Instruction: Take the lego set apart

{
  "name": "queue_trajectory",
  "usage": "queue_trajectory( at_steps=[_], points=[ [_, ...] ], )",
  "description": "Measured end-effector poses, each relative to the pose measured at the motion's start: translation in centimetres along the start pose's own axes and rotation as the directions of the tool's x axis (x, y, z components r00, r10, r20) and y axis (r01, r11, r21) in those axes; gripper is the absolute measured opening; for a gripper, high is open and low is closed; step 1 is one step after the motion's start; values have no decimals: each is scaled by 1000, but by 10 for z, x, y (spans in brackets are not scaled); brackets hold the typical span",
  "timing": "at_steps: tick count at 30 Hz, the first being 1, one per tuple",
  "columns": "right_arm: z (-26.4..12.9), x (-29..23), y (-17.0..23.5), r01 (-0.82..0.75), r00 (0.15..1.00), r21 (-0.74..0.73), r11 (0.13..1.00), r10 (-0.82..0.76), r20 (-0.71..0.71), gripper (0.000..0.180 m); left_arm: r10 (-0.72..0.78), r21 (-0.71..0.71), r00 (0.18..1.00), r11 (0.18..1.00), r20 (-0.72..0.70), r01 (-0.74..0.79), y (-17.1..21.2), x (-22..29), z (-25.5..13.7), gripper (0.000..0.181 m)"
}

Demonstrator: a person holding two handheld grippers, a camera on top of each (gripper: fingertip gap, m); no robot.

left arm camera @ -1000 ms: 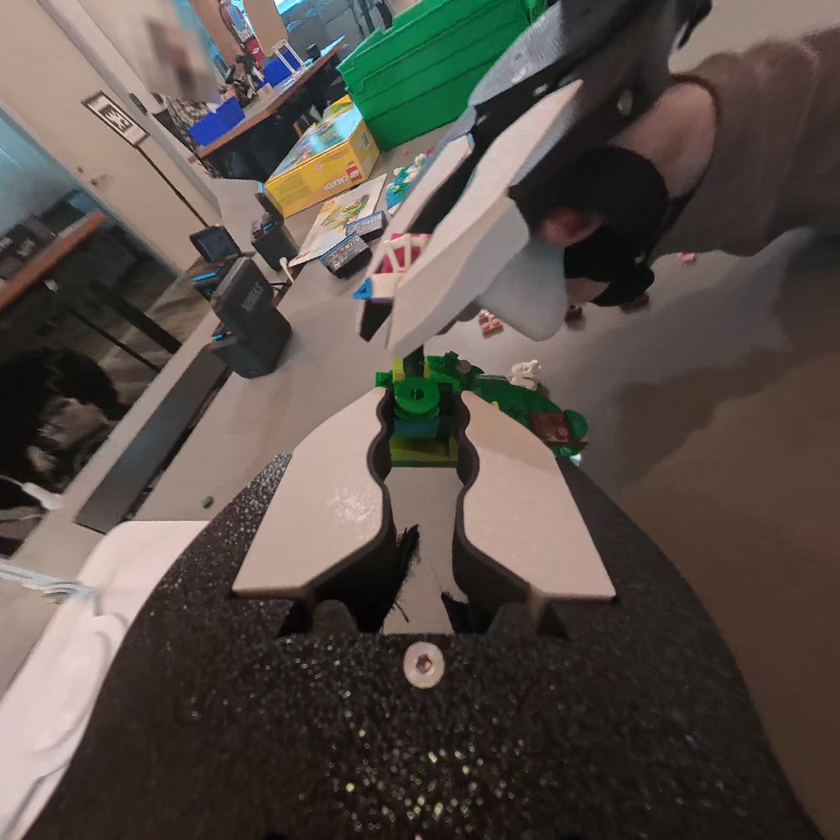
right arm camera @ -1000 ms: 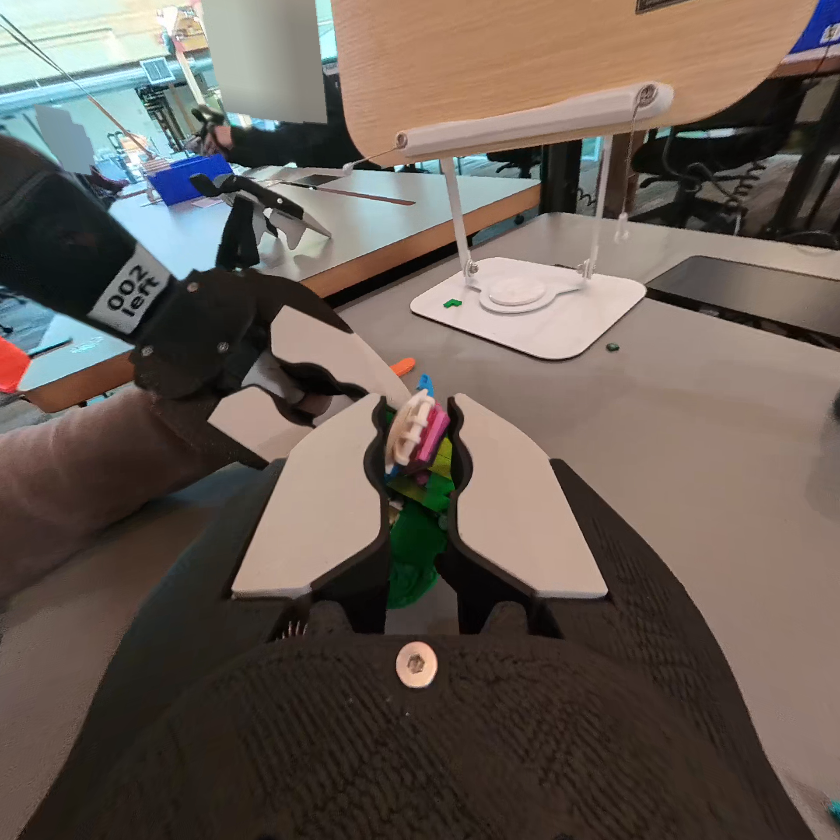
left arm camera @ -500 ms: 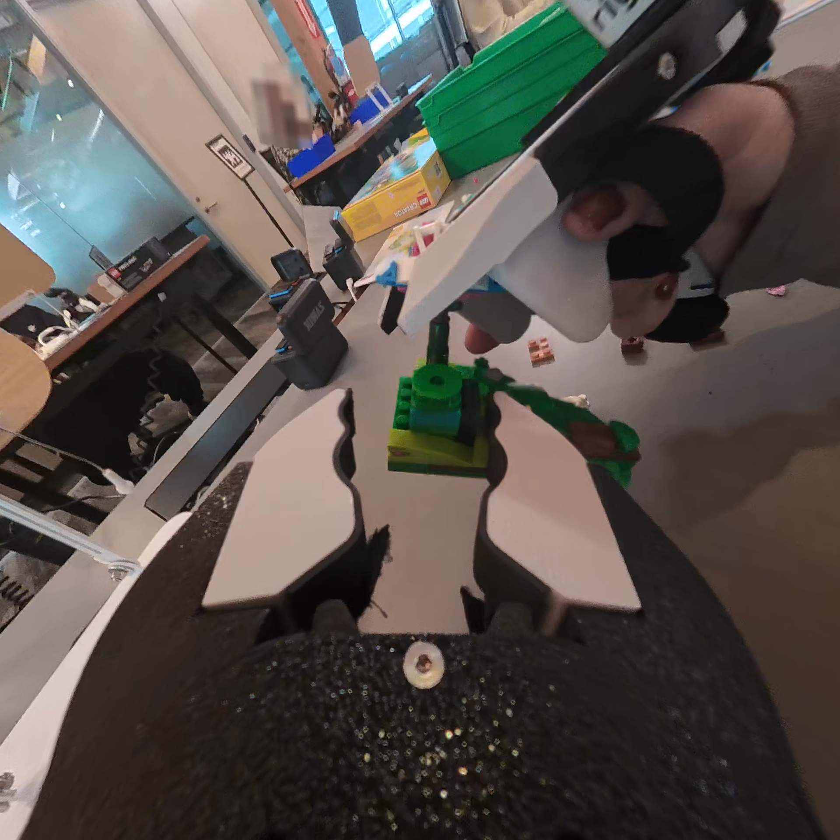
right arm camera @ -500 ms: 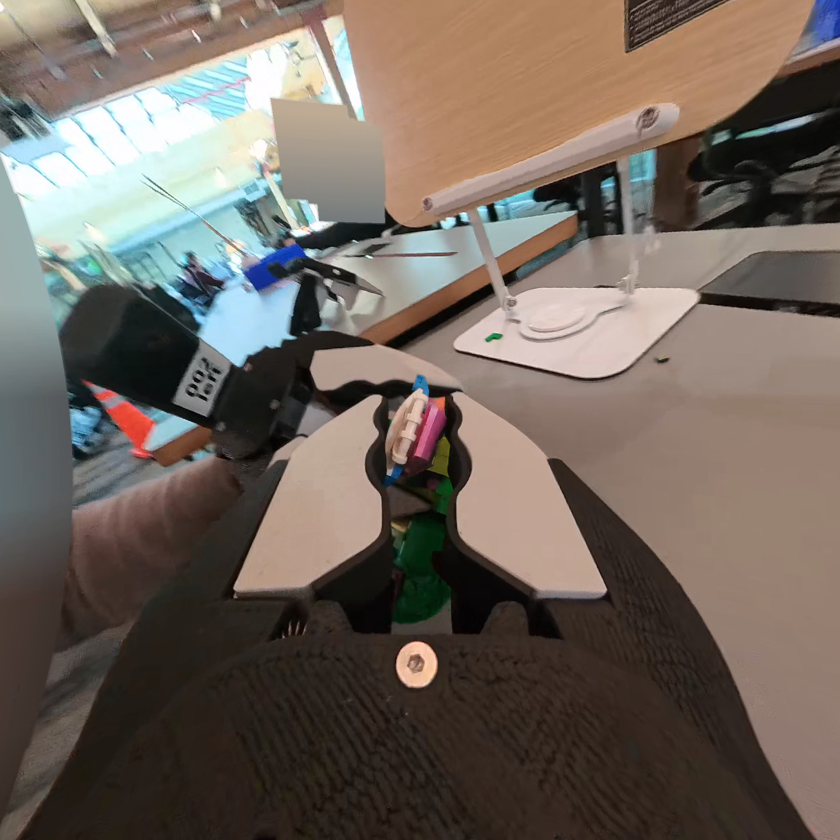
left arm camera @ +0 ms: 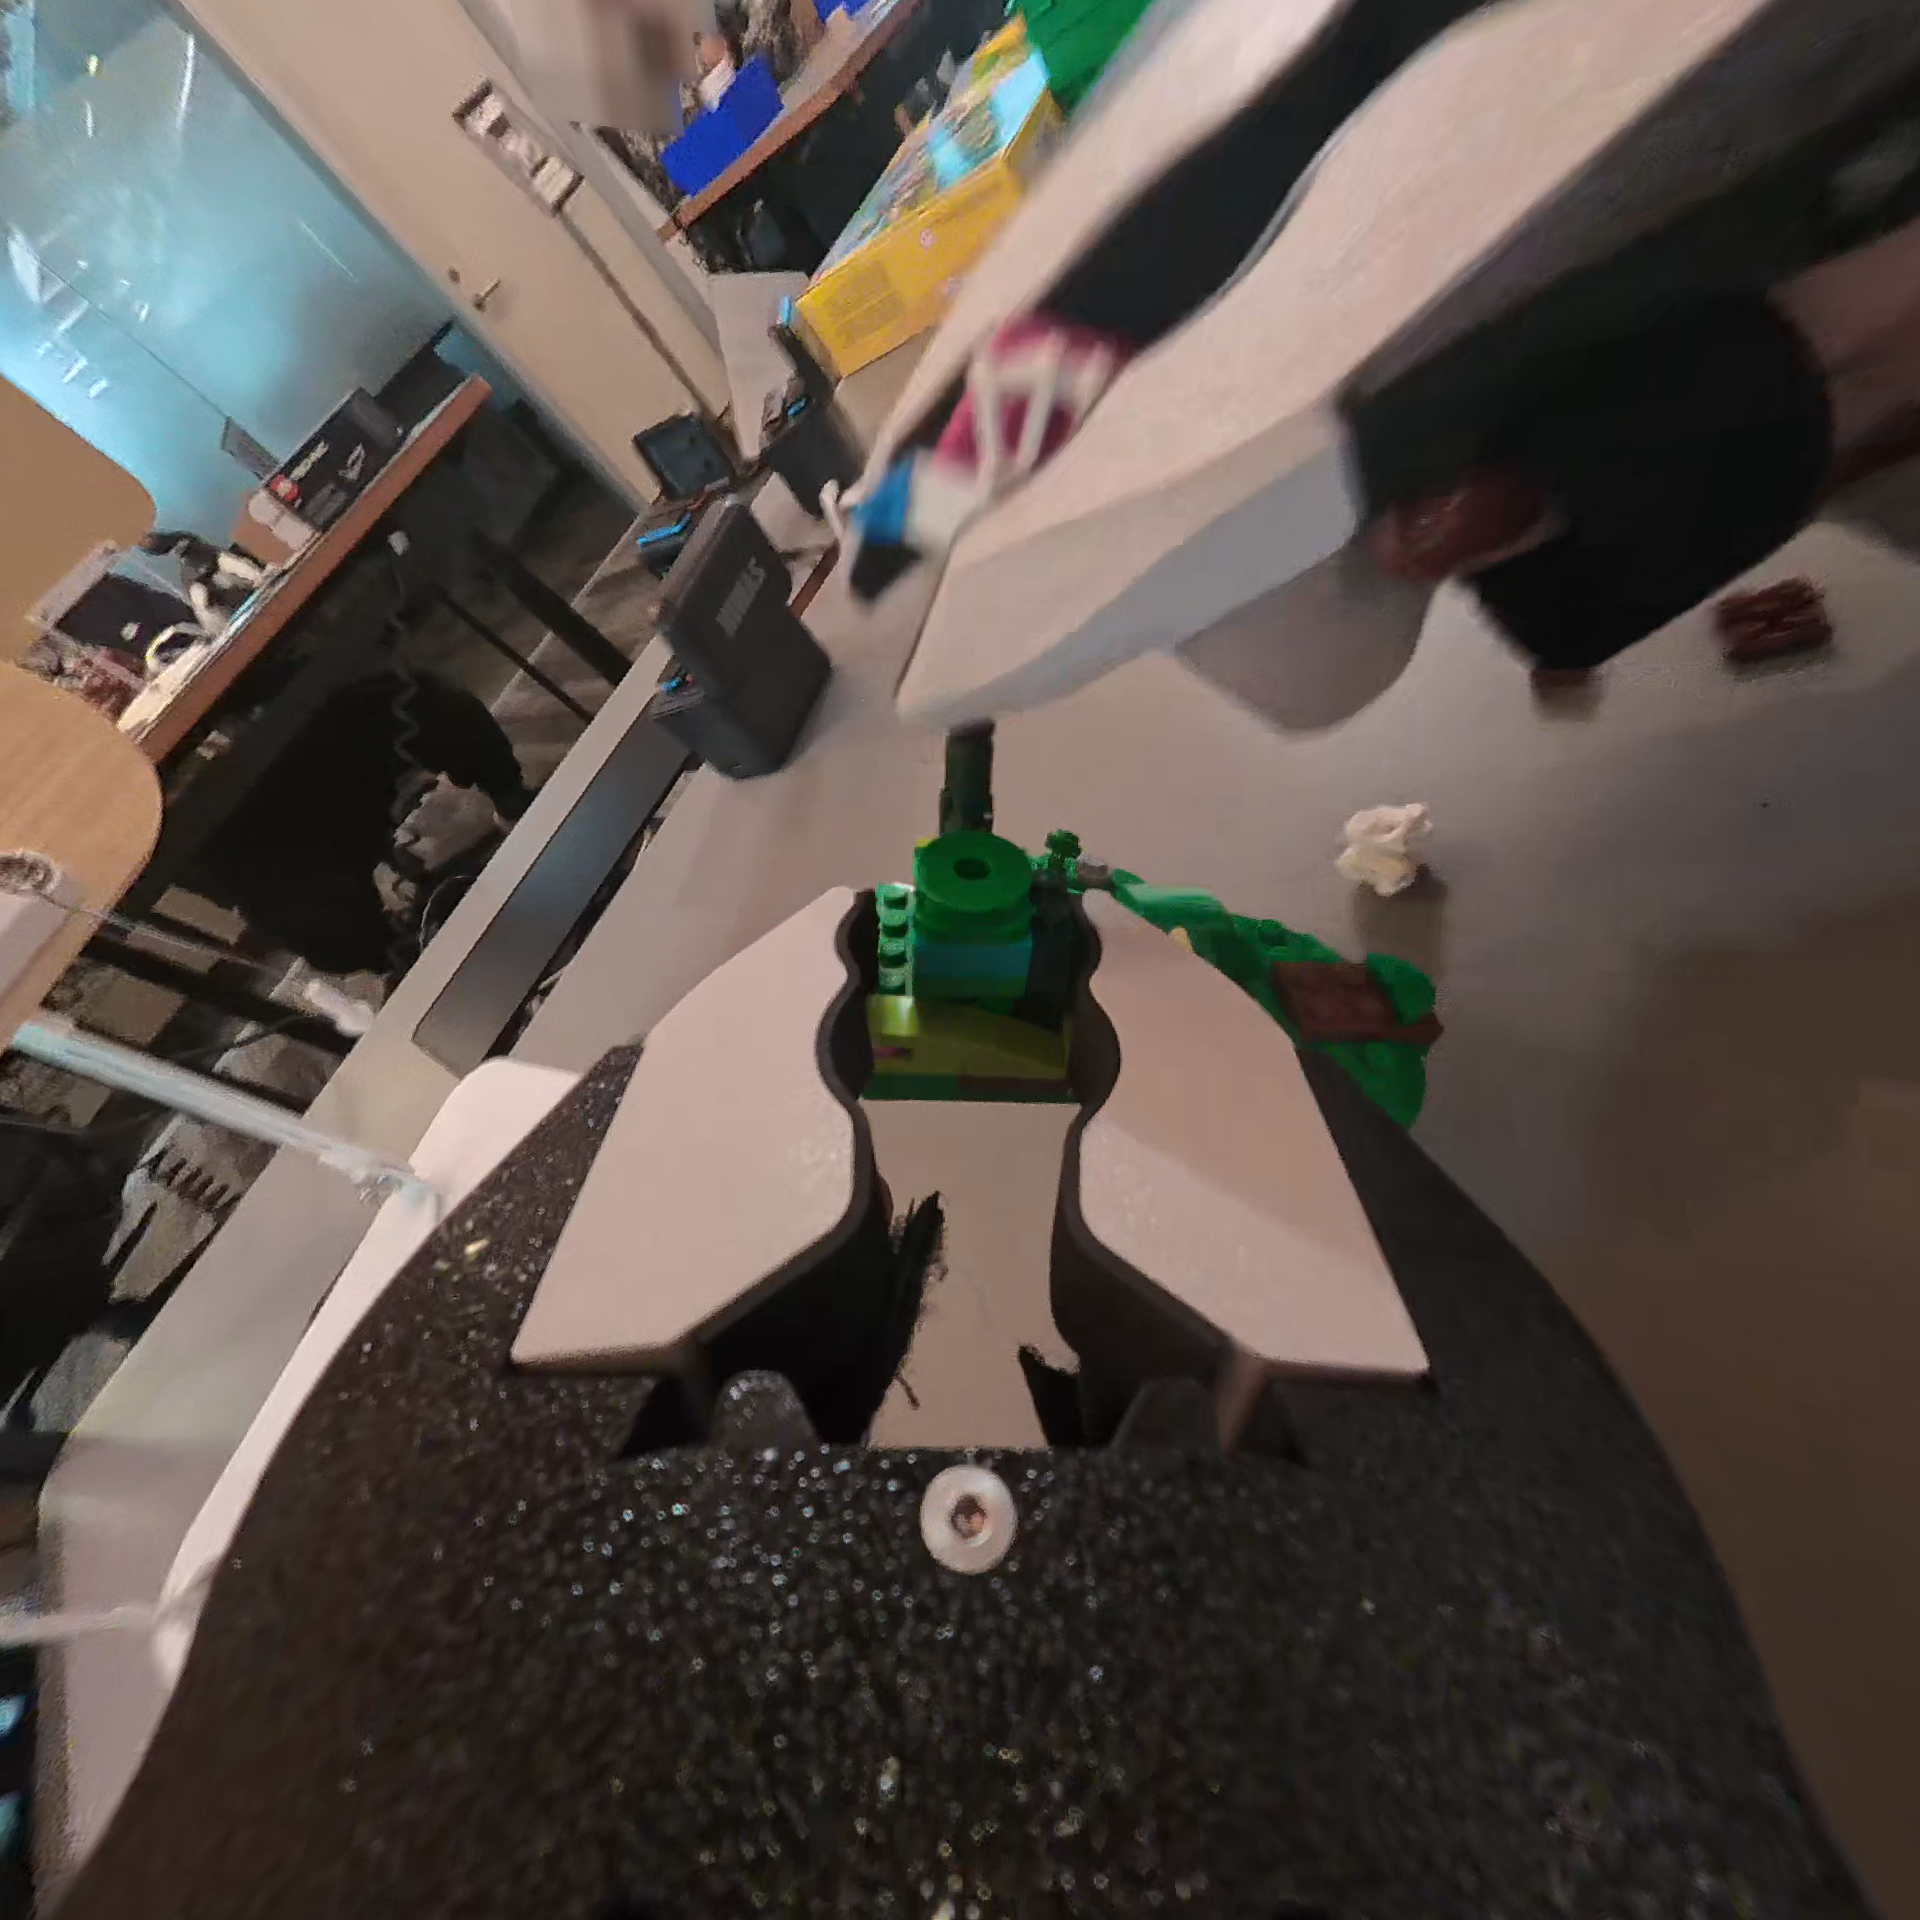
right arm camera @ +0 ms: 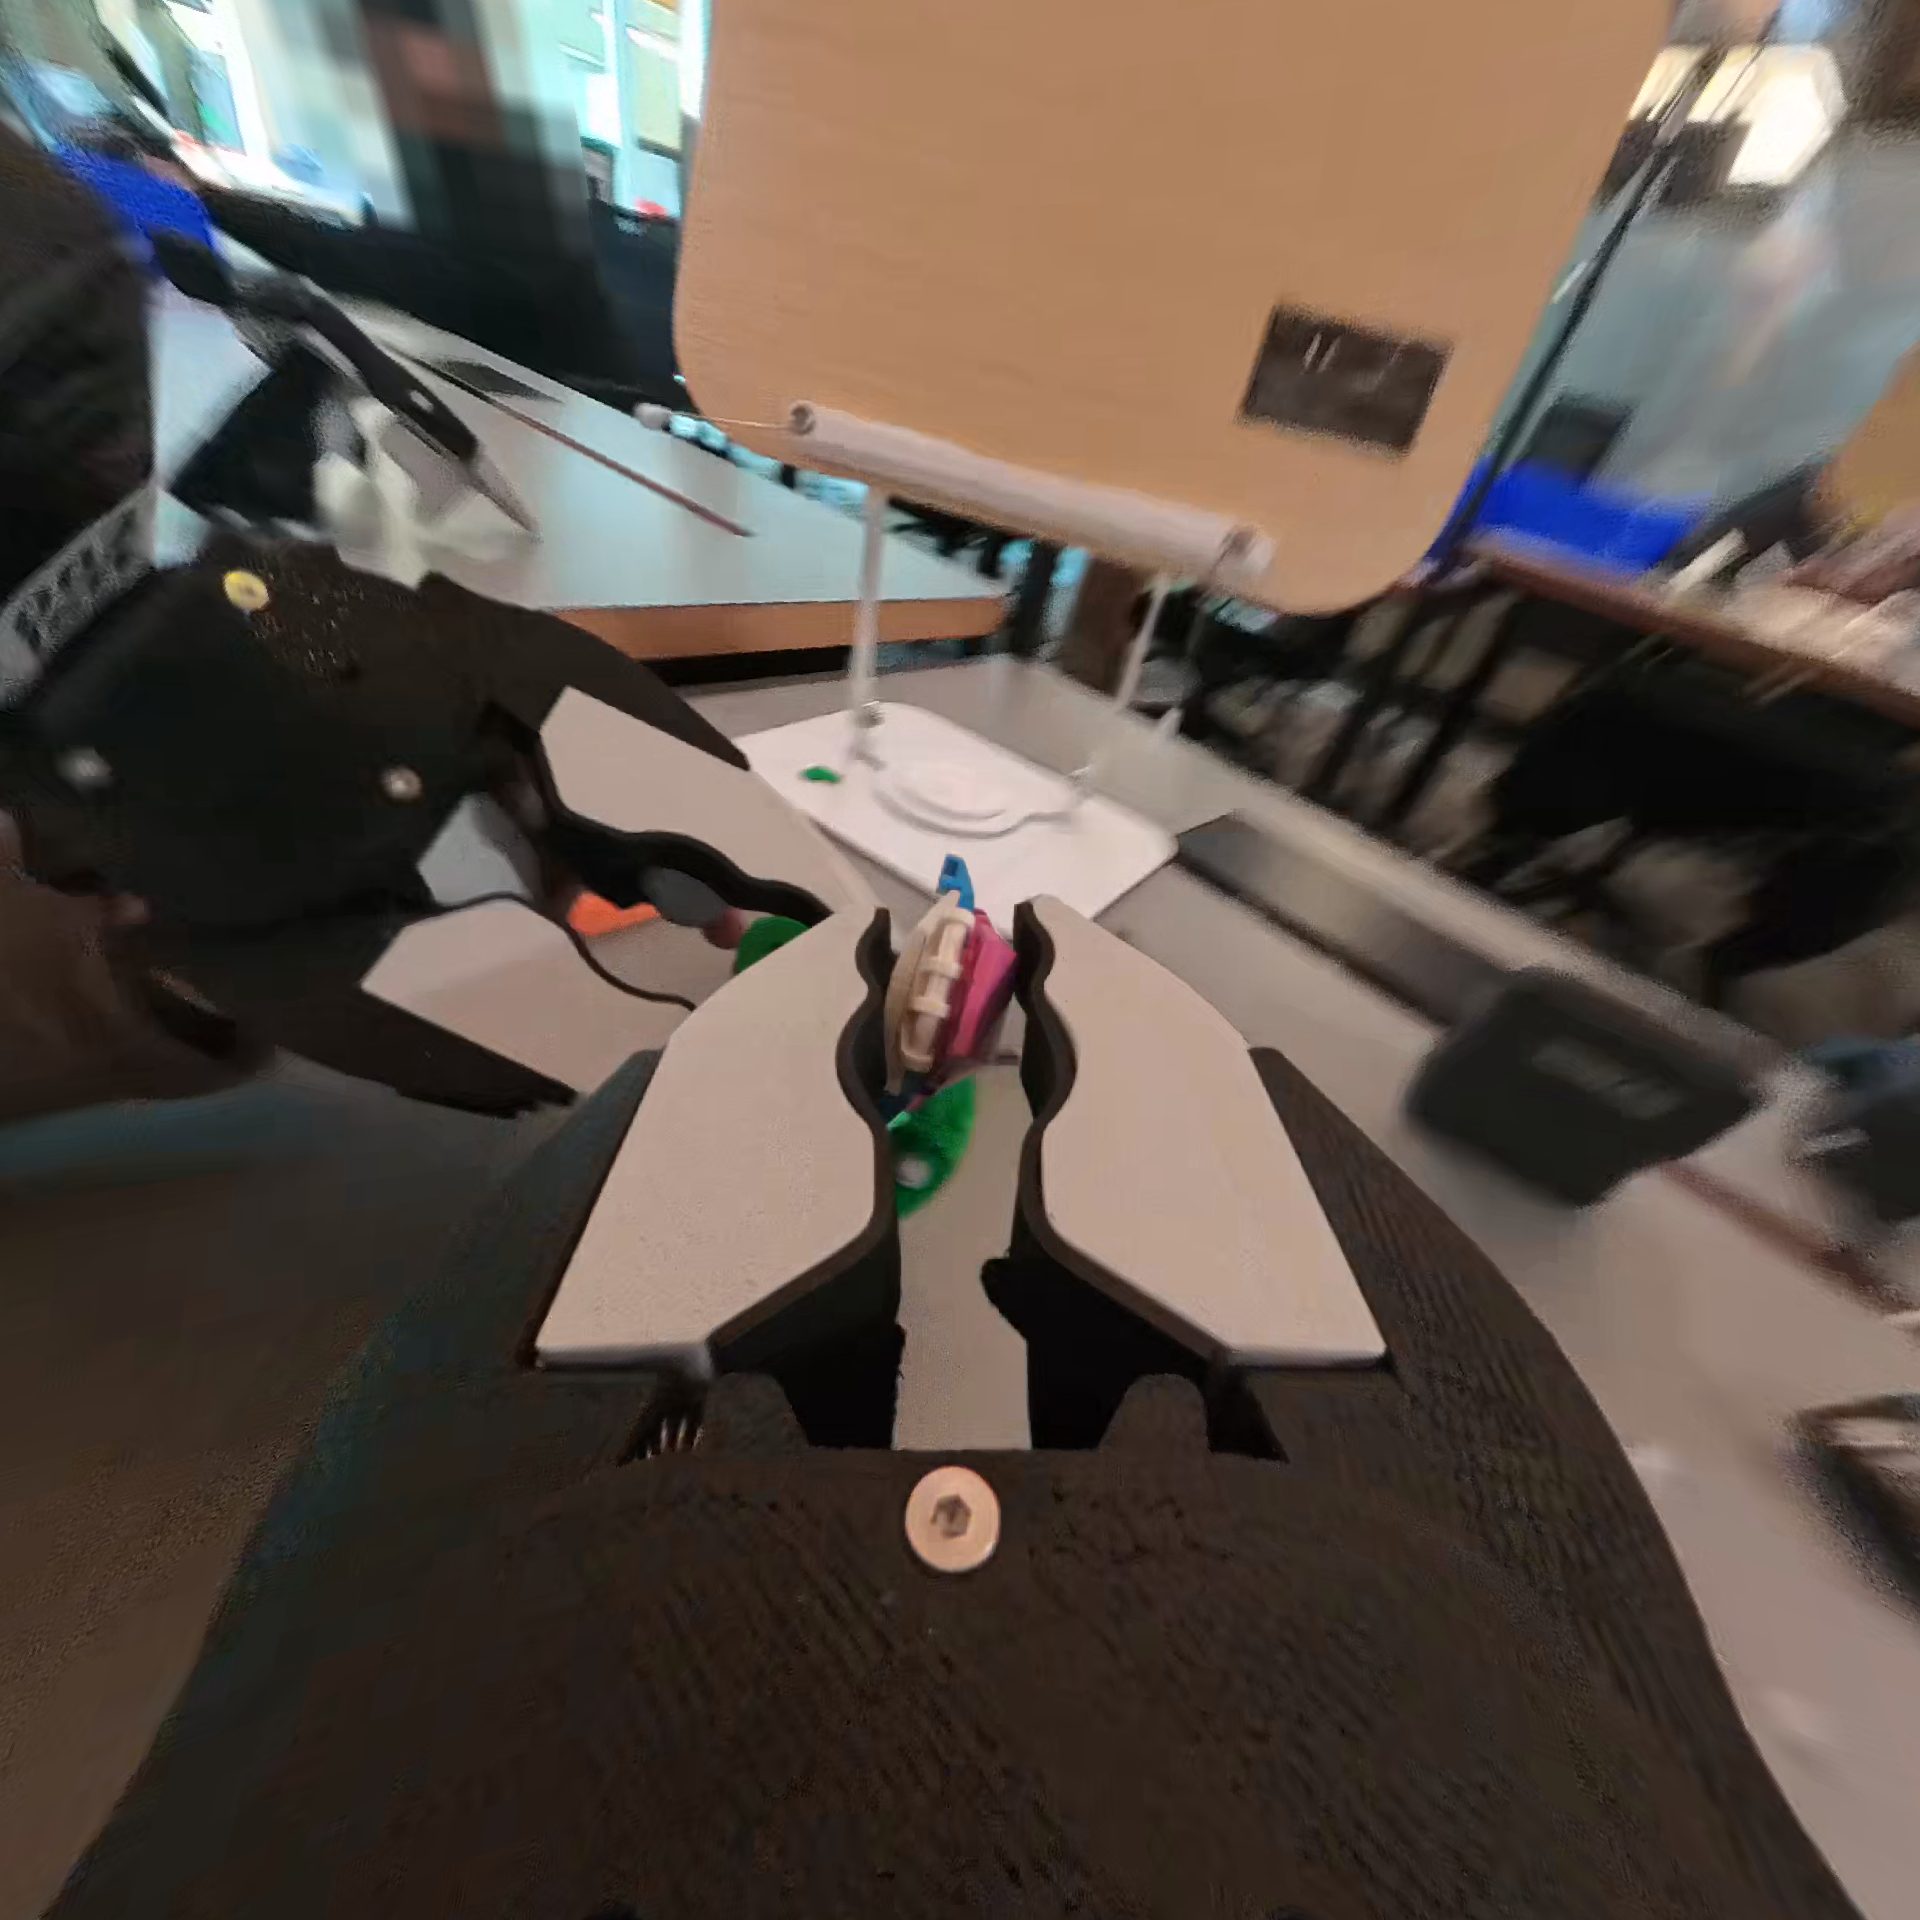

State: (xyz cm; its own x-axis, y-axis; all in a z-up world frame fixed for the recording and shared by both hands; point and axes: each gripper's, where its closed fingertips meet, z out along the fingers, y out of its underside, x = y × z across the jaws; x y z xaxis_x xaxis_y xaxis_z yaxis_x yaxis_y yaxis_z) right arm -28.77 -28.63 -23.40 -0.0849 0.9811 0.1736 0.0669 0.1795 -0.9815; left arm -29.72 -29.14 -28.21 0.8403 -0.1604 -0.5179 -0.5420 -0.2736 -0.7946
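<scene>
Left tongs [left arm camera: 971, 997]: narrow, closed on the green lego base [left arm camera: 971, 1023]; both inner edges touch the sides of the block stack.
Green lego base: sits low over the grey table [left arm camera: 1662, 1039], with a round green stud piece on top and a lime plate under it; a green leaf-shaped plate [left arm camera: 1340, 997] with a brown tile reaches to the right, just past the right finger.
Right tongs [right arm camera: 951, 987]: narrow, gripping a small pink and white piece [right arm camera: 951, 987] with a blue tip; in the left wrist view they hang above the base, blurred, not touching it.
Loose pieces: a small white piece [left arm camera: 1382, 847] and a brown tile [left arm camera: 1771, 621] lie on the table, well apart from the base.
Open room: the table to the right of the base is bare; to the left its edge runs near, with a dark flat strip along it and a black box [left arm camera: 743, 649] beside.
Ahead of the right tongs: a white stand [right arm camera: 966, 800] with a wooden board [right arm camera: 1091, 260], near the far table edge.
Writing: the yellow box [left arm camera: 925, 244], the black box and a dark label on the board carry print; it is blurred.
</scene>
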Motion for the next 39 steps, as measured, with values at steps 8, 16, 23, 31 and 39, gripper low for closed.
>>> queue_trajectory(
  at_steps=[8, 16, 23, 31, 39],
  points=[
    [-4, 4, 1, 138, 990, -30, 990, -139, -31, 21, -92, 10, 993, 996, 78, 91, 24, -30, -7, 33],
    [5, -41, 85, 152, 961, -443, 884, -28, 274, 23, -139, -97, 988, 987, -68, 132, 53, -16, -3, 34],
    [5, -50, 68, 97, 947, -357, 929, 25, 321, 47, -241, -28, 956, 970, -167, 240, 48, -12, -9, 26],
    [4, -30, 35, -169, 932, -197, 966, 222, 286, 46, -344, 156, 840, 884, -419, 440, 7, 0, -29, 26],
    [-6, -47, 10, -338, 808, -128, 932, 357, 469, 45, -360, 216, 682, 766, -636, 606, -26, 8, -54, 26]
  ],
)
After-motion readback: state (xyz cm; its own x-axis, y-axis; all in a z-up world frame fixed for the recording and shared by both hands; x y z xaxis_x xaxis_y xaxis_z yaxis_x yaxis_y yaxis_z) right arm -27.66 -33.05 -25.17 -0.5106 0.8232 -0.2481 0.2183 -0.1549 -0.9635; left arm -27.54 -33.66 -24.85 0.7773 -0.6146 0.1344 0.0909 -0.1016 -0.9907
